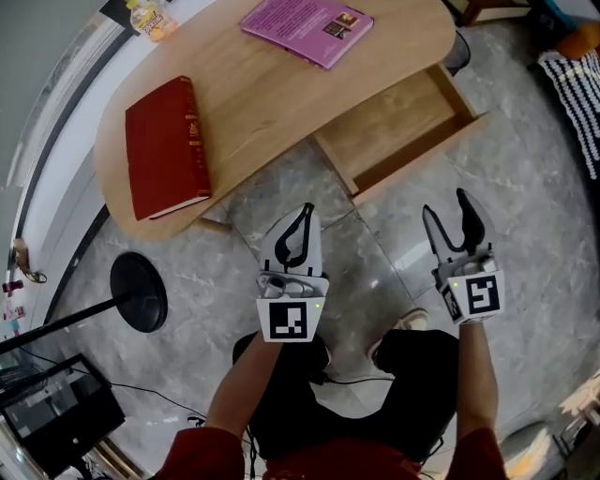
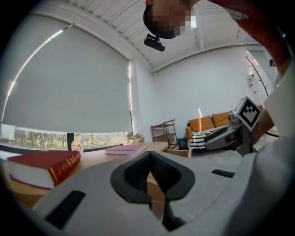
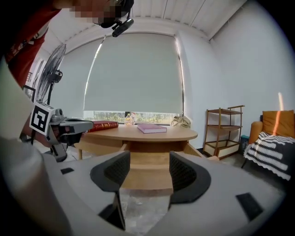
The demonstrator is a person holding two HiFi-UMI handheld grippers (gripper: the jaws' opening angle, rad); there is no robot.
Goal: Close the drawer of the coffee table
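The wooden coffee table [image 1: 272, 103] has its drawer [image 1: 394, 127] pulled out toward me on the right, and the drawer is empty. My left gripper [image 1: 307, 211] hovers over the floor just in front of the table's edge, shut with nothing in it; its pads [image 2: 133, 177] meet at the tips. To the right, my right gripper [image 1: 445, 208] is open and empty, a short way in front of the drawer front. In the right gripper view the drawer [image 3: 147, 161] shows straight ahead between the pads of the right gripper [image 3: 145, 173].
A red book [image 1: 167, 145], a pink book [image 1: 307, 26] and a small bottle [image 1: 150, 17] lie on the tabletop. A black fan base [image 1: 139, 291] stands left of me. A striped blanket [image 1: 574, 84] is at the far right, a shelf [image 3: 225, 129] beyond the table.
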